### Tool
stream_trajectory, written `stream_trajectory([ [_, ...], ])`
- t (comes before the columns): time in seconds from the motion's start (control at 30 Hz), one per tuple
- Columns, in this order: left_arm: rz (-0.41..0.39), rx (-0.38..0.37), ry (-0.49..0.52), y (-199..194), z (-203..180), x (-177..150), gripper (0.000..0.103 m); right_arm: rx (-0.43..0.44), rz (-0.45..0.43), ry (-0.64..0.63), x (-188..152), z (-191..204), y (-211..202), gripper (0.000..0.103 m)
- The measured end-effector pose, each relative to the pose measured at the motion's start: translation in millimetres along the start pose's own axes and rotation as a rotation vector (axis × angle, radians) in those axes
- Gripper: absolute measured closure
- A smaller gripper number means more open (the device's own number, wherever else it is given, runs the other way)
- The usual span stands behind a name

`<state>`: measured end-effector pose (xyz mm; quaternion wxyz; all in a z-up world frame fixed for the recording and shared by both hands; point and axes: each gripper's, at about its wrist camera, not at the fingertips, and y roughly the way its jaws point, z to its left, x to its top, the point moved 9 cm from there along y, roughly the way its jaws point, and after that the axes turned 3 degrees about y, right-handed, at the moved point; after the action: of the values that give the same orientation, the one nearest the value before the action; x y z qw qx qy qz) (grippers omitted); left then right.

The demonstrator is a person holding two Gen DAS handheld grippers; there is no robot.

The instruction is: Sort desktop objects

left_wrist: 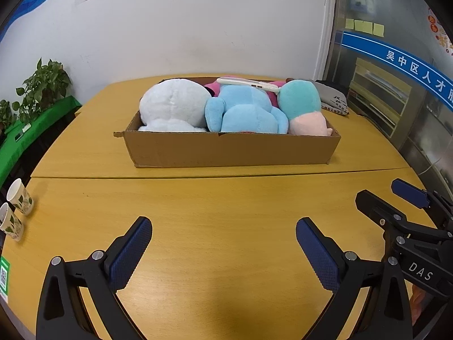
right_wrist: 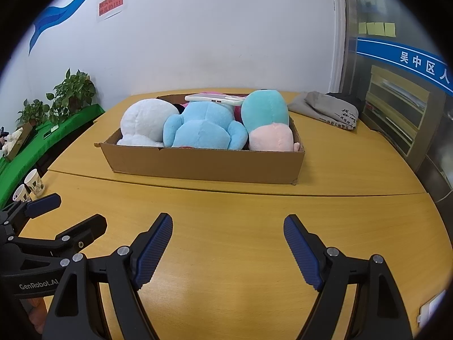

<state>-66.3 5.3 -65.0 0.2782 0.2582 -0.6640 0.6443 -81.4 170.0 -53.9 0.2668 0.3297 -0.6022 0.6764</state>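
Note:
A shallow cardboard box [left_wrist: 226, 150] [right_wrist: 203, 164] stands on the wooden table ahead of both grippers. It holds a white plush [left_wrist: 172, 107] [right_wrist: 144, 121], a blue plush [left_wrist: 246, 113] [right_wrist: 203, 127] and a teal-and-pink plush [left_wrist: 303, 104] [right_wrist: 266, 116]. A white flat device [left_wrist: 249, 83] [right_wrist: 215, 99] lies across the top of the plushes. My left gripper [left_wrist: 223, 243] is open and empty above the near table. My right gripper [right_wrist: 228, 240] is open and empty beside it, and shows in the left wrist view [left_wrist: 385, 198].
Two paper cups [left_wrist: 15, 209] [right_wrist: 29, 188] stand at the table's left edge. A grey folded cloth bag [left_wrist: 335, 102] [right_wrist: 328, 109] lies right of the box. Potted plants [left_wrist: 42, 85] [right_wrist: 70, 93] on a green-covered bench are at the left. A glass door is at the right.

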Motion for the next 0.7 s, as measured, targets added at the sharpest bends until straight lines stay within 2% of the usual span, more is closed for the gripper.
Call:
stream_trajectory([
  [0.17,-0.017,0.017,0.007,7,-2,5,0.000,0.007,-0.007,-0.002,0,-1,0,0.022],
  [0.23,-0.059,-0.027,-0.002,-2,6,-1,0.000,0.010,-0.010,-0.003,1,-2,0,0.022],
  [0.3,-0.057,-0.050,0.012,1,9,0,0.000,0.015,-0.018,-0.010,1,-5,1,0.022],
  [0.4,-0.040,-0.154,-0.014,7,39,0,0.000,0.072,-0.036,-0.043,-1,-20,3,0.022],
  [0.47,-0.028,-0.185,-0.034,12,70,-7,0.000,0.101,0.003,-0.067,-10,-52,16,0.022],
  [0.5,-0.006,-0.176,-0.043,18,88,-10,0.000,0.114,0.024,-0.079,-16,-69,24,0.022],
  [0.63,0.083,-0.105,-0.047,53,172,-34,0.000,0.093,0.101,-0.145,-44,-148,55,0.022],
  [0.7,0.138,-0.069,-0.019,77,207,-48,0.000,0.115,0.169,-0.151,-63,-187,73,0.022],
])
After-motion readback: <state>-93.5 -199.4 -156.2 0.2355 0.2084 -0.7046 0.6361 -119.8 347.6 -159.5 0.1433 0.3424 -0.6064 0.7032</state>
